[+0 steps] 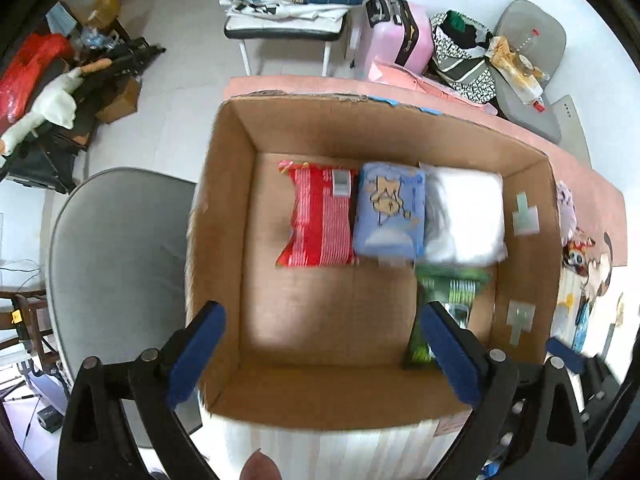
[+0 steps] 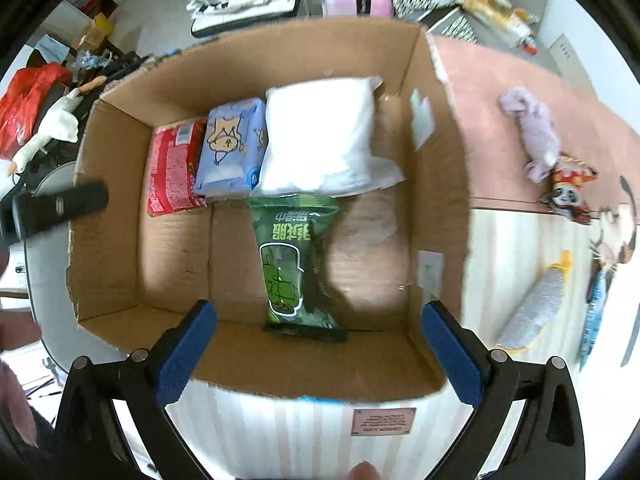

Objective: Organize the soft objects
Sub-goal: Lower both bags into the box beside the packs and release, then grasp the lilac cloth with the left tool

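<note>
An open cardboard box stands on the table. Along its far wall lie a red striped pack, a light blue pack with a cartoon print and a white soft pack. A green pack lies on the box floor in front of the white one. My left gripper hangs open above the bare left part of the floor. My right gripper hangs open above the green pack, clear of it. Neither gripper holds anything.
To the right of the box, a lilac cloth, a panda toy and a grey and yellow roll lie on the table. A grey chair stands at the left. A pink suitcase and bags stand behind.
</note>
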A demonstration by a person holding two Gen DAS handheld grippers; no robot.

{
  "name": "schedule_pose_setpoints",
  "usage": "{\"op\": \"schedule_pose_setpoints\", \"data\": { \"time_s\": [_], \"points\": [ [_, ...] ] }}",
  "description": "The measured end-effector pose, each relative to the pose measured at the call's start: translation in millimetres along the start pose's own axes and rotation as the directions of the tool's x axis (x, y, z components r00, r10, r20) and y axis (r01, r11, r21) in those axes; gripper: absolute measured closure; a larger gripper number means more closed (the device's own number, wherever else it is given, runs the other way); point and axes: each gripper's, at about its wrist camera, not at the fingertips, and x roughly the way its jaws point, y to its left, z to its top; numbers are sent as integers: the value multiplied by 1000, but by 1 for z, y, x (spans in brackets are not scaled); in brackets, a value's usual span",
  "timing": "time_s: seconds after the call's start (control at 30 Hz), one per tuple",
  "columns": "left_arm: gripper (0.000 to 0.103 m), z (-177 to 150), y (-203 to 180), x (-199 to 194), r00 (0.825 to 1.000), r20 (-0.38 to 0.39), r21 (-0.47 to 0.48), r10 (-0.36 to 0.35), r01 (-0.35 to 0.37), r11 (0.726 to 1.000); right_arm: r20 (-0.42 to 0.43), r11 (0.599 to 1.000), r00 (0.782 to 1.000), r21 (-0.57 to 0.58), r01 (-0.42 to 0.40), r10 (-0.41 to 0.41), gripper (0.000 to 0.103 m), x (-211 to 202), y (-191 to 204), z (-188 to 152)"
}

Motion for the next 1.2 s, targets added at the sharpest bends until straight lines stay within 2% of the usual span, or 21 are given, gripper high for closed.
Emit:
{"op": "schedule_pose_setpoints", "data": {
  "time_s": [0.1, 0.3, 0.47, 0.67, 0.8, 0.97, 1.07, 1.2],
  "points": [
    [3, -19, -6, -15, 999, 42, 8, 22, -22, 1000, 57, 1000, 998, -13, 21, -20, 0, -21, 1, -8],
    [3, -53, -20, -44, 994, 110, 10, 27, -28, 1000, 134, 999, 991, -31, 6, -2, 0, -61, 1, -28],
    [3, -68, -31, -60, 992, 126, -1, 6, -6, 1000, 144, 998, 989, -42, -39, 44, 0, -82, -2, -39],
    [3, -68, -58, -78, 988, 157, 22, 4, -8, 1000, 152, 994, 982, -22, -108, 110, 0, -98, -20, -43],
    [3, -64, -93, -89, 981, 192, 76, 20, -35, 997, 174, 990, 978, 54, -127, 116, 0, -109, -60, -45],
    [3, -53, -162, -82, 978, 202, 187, 56, -94, 978, 155, 967, 987, 242, -81, 44, 0, -95, -145, -47],
    [3, -41, -211, -60, 983, 169, 262, 74, -117, 958, 103, 920, 995, 388, -54, 15, 0, -59, -203, -50],
    [3, -14, -274, -25, 987, 118, 362, 110, -146, 921, 3, 842, 998, 535, -61, 70, 3, 8, -263, -54]
  ]
}}
